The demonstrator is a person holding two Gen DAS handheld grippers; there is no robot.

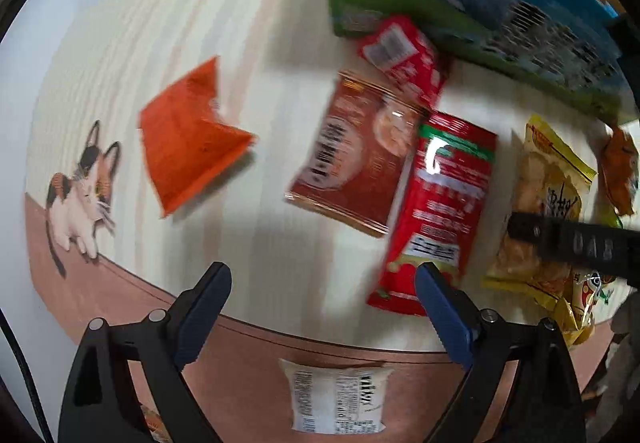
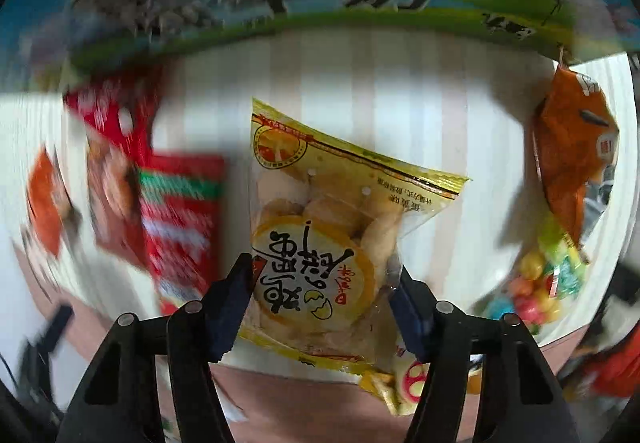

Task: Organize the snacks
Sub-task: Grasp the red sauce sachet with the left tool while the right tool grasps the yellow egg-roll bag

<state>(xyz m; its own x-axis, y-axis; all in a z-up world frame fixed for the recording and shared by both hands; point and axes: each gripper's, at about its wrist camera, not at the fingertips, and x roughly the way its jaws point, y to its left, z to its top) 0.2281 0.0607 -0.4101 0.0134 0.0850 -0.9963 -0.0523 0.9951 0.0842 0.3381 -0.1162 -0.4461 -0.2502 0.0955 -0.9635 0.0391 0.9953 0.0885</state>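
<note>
Straddling the yellow biscuit bag [image 2: 320, 243], the right gripper [image 2: 324, 299] has its jaws apart around the near end, its long axis running straight ahead. The left gripper [image 1: 320, 303] hangs wide apart, empty, well left of it

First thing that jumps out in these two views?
The yellow biscuit bag fills the centre of the right wrist view, flanked by the right gripper, its jaws apart. In the left wrist view, red snack packets crowd the mat's right side, an orange packet lies alone beside the printed cat.
</note>
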